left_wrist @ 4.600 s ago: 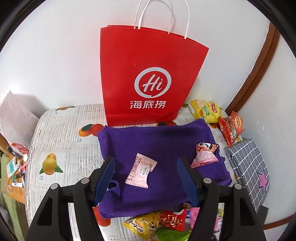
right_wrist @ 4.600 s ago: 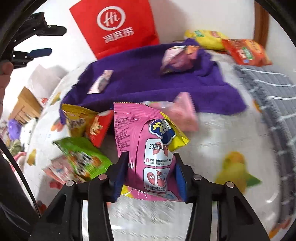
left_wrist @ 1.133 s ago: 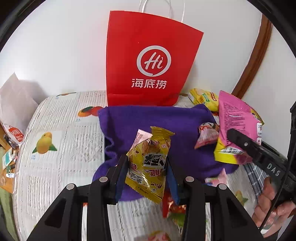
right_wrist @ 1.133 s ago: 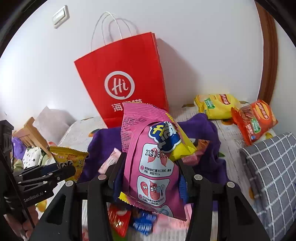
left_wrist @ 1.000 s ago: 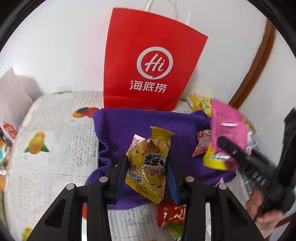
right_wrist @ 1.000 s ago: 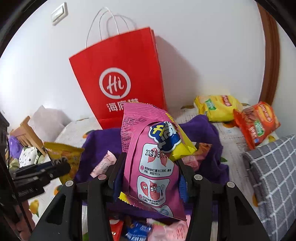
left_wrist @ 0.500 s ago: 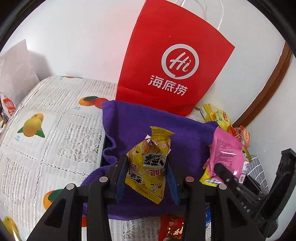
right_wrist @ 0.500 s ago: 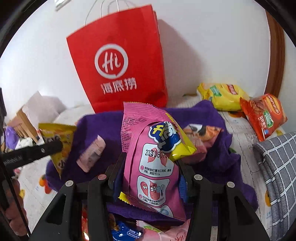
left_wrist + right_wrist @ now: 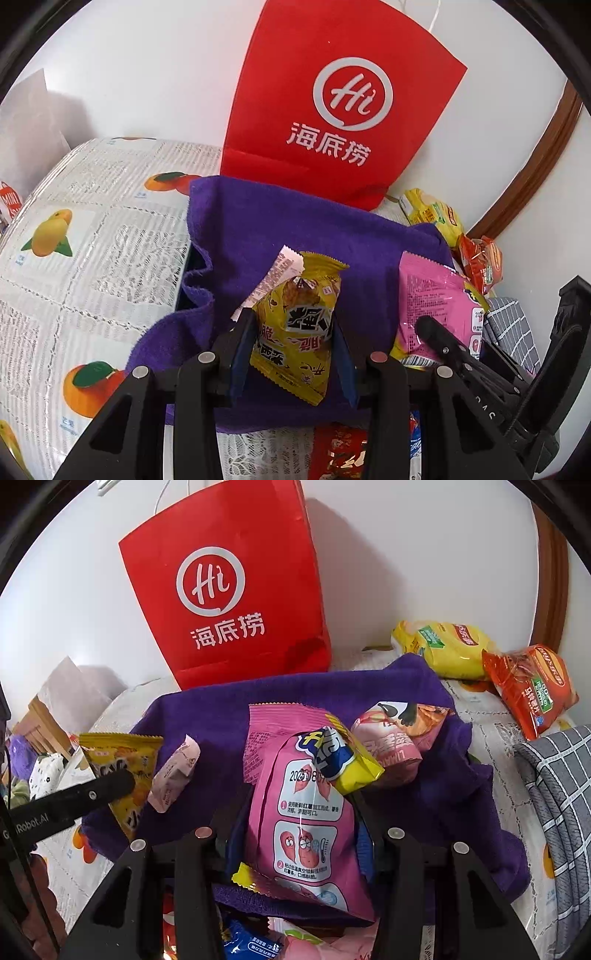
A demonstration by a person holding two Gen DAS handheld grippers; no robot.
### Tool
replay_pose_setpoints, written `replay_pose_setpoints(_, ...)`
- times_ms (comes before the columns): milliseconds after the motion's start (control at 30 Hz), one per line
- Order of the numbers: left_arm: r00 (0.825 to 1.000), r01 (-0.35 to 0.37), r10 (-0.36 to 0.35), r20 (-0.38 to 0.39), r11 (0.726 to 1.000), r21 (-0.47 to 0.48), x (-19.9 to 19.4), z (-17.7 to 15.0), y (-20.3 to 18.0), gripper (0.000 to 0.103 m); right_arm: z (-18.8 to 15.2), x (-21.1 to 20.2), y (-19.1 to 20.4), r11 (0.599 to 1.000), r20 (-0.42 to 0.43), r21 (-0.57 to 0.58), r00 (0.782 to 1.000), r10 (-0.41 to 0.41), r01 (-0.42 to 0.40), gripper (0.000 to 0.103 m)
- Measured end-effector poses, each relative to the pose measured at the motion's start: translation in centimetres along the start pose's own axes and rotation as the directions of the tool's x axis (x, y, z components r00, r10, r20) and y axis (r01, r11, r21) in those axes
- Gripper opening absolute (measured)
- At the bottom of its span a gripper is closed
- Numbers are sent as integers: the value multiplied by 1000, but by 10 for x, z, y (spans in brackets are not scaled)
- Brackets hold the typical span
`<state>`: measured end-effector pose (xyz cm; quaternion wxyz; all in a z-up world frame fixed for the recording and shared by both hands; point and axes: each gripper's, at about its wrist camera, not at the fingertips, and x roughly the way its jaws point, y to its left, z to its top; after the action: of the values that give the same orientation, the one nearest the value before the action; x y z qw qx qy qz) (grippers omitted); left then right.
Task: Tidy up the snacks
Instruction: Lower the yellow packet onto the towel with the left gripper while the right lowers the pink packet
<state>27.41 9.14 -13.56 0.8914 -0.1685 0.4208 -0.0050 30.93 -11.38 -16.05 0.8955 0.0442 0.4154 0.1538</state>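
Above the purple cloth (image 9: pixel 236 236), the left gripper (image 9: pixel 291 347) clamps a yellow snack packet (image 9: pixel 295 332), hiding a small pink wrapper (image 9: pixel 280 269) behind. Beside it, the right gripper (image 9: pixel 299 834) clamps a pink snack bag (image 9: pixel 303 812), whose lower edge covers loose packets (image 9: pixel 251 943).

**Free room and obstructions over the purple towel**

The far edge of the worktop (image 9: pixel 122 236) is blocked by an upright red paper bag (image 9: pixel 332 110) set against the wall. Bare purple towel (image 9: pixel 243 236) is left between a small pink wrapper (image 9: pixel 173 771) and a pink panda packet (image 9: pixel 391 738). The far right corner is occupied by a yellow chip bag (image 9: pixel 443 646) and an orange chip bag (image 9: pixel 532 686). The near edge is crowded with loose snack packets (image 9: pixel 251 943). Open tablecloth is seen toward the left edge.
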Motion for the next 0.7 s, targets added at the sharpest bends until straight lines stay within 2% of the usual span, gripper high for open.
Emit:
replay_pose_setpoints(200,1000,-11,11,16,1000,27,-2,-2,-7,38,-1,0,2,1000,5,-2,1000,-6,6,49)
replay_pose_setpoints(700,1000,-12,12,-9,999,29,6,-4,-7,39,-1,1,0,1000,8,-6,1000,-17,17,50)
